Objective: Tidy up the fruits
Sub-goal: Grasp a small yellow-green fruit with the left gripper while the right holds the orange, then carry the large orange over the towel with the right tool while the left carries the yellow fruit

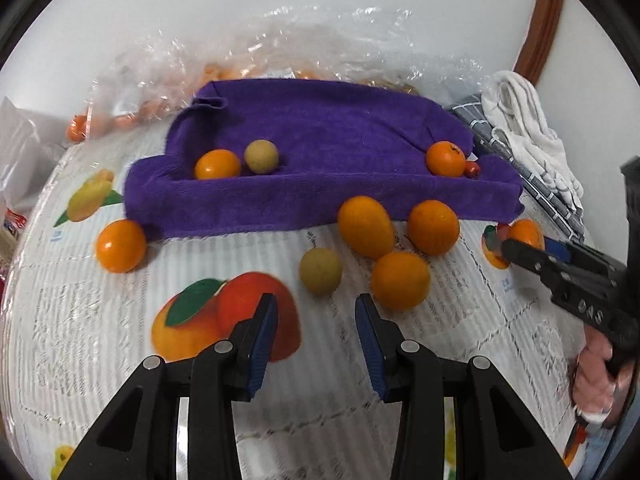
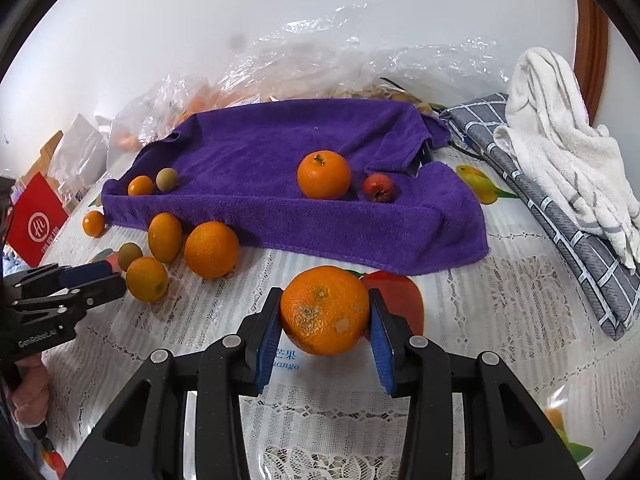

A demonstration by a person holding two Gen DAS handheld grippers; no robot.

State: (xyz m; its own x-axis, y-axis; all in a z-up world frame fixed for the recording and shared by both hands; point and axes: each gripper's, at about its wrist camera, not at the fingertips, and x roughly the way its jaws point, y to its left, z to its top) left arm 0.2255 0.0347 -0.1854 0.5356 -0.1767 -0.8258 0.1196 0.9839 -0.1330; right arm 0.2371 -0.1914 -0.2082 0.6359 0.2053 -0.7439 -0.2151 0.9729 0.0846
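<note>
Fruit lay scattered around the purple towel [image 2: 280,184], which I took as my landmark on the lace tablecloth [image 2: 500,320]. Off the towel's left front corner sat a small orange [image 2: 93,223] by itself. Just inside the towel's left end, a small orange fruit [image 2: 140,185] and a tan-green ball [image 2: 167,179] rested side by side, touching or nearly so.

My left claw [image 1: 316,320] hung over the tablecloth in front of the towel, its blue pads apart with nothing between them. Beyond its tips, near the towel's front edge, I saw a cluster: a greenish fruit [image 1: 321,272], an oval orange [image 1: 366,227], a round orange [image 1: 433,227] and a nearer orange [image 1: 401,280].

On the towel's right half sat a stemmed orange [image 2: 324,175] with a small red fruit [image 2: 379,187] just beside it.

In front of the towel's right half, my right claw [image 2: 325,326] was clamped on a blemished orange [image 2: 325,310], both pads pressing its sides, lifted clear of the cloth as far as I could judge.

Right of the towel lay a grey checked cloth [image 2: 560,220] with a white towel [image 2: 560,136] heaped on it. Behind the purple towel was crumpled clear plastic [image 2: 320,48].
</note>
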